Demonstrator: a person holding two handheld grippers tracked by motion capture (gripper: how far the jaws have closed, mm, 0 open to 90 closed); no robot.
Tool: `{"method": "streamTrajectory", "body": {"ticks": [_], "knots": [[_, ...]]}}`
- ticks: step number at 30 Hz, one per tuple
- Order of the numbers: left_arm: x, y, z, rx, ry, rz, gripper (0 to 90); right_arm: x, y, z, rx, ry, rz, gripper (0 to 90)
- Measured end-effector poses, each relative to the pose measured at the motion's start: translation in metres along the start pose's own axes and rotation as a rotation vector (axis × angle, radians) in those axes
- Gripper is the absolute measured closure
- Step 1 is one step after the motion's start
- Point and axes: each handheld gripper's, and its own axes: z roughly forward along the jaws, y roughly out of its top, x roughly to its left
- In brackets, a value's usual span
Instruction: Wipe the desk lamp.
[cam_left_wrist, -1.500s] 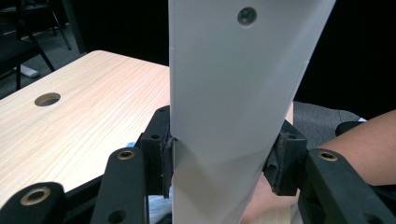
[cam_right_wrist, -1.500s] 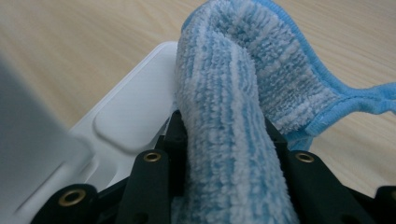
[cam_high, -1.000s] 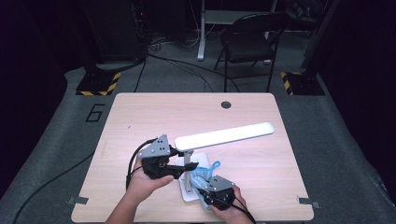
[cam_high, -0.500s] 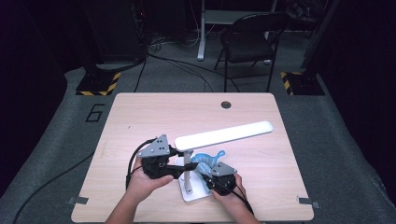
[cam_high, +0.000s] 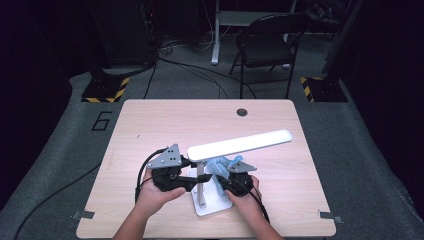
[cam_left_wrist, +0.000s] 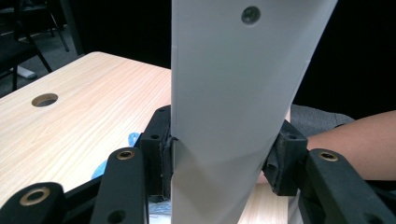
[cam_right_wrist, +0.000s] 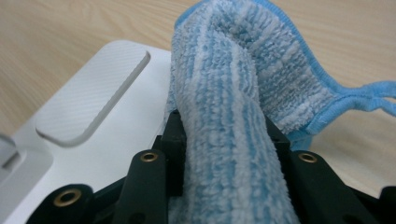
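Pale wood surface (cam_high: 150, 125) fills the middle of the high view, with your work at its lower centre. Nearest you, the white lamp base (cam_high: 212, 204) sits between your hands. Your left gripper (cam_high: 192, 181) has its jaws clamped on the lamp's upright stem (cam_left_wrist: 233, 116); hold that firm so the lamp cannot rock. Your right gripper (cam_high: 223, 184) has jaws pinched on the blue cloth (cam_right_wrist: 233, 140), though they have just been opening a little, so watch the grip. Drag the cloth flat across the base. Farther up, the lamp head (cam_high: 240, 145) slants toward the right; beyond, a dark chair (cam_high: 267, 45).
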Motion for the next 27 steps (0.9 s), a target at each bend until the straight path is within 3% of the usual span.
{"method": "streamTrajectory", "body": {"ticks": [3,5,10,21,27], "knots": [[0.0,0.0,0.0,-0.006,-0.002,-0.001,51.7,0.002,0.001,0.0,0.005,-0.018,-0.023,63.1],[0.001,0.0,0.0,-0.007,-0.001,0.001,51.7,0.007,0.0,0.0,-0.01,-0.045,-0.068,63.5],[0.001,-0.001,0.0,-0.011,-0.001,0.002,51.5,0.006,-0.001,-0.001,-0.014,-0.038,-0.067,63.5],[0.005,-0.002,-0.008,0.002,-0.012,0.009,51.2,0.018,-0.007,-0.005,-0.037,-0.084,-0.108,64.2],[0.004,-0.002,-0.013,0.02,0.017,0.021,51.1,0.026,-0.01,-0.011,-0.021,-0.095,-0.138,64.3]]}}
